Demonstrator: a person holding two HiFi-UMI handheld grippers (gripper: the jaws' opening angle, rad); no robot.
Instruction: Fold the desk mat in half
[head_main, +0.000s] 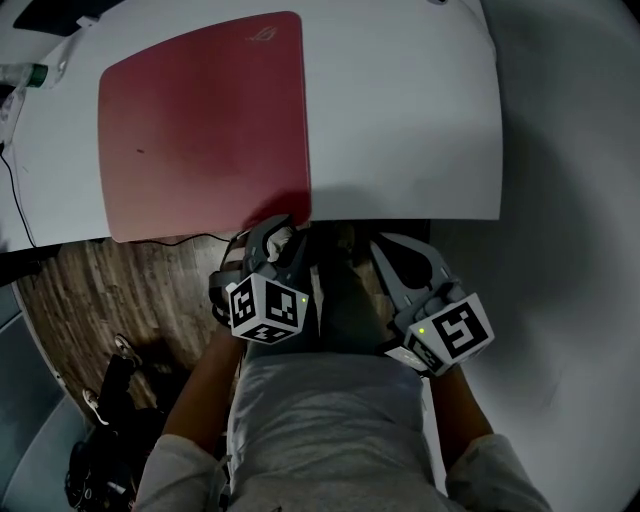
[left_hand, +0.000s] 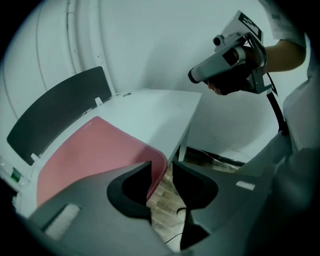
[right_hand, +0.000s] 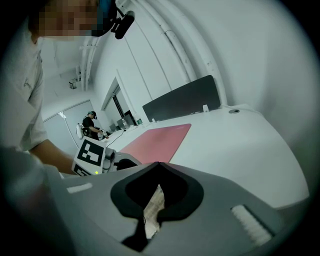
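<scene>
Table (head_main: 420, 120) right of mat (head_main: 200, 120) bare; bottle (head_main: 25, 75), perhaps cable (head_main: 14, 195), crowd left edge.

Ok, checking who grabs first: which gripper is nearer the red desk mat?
Left. The left gripper is at the desk mat's near right corner; the right gripper is further right, off the table's front edge, apart from the mat.

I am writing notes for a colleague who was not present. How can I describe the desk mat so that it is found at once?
Start from the large white table in front of the person. On its left part lies the desk mat, which reaches to the near edge. It is the only red thing on the table: a flat rectangle with rounded corners and a small logo in its far right corner.
</scene>
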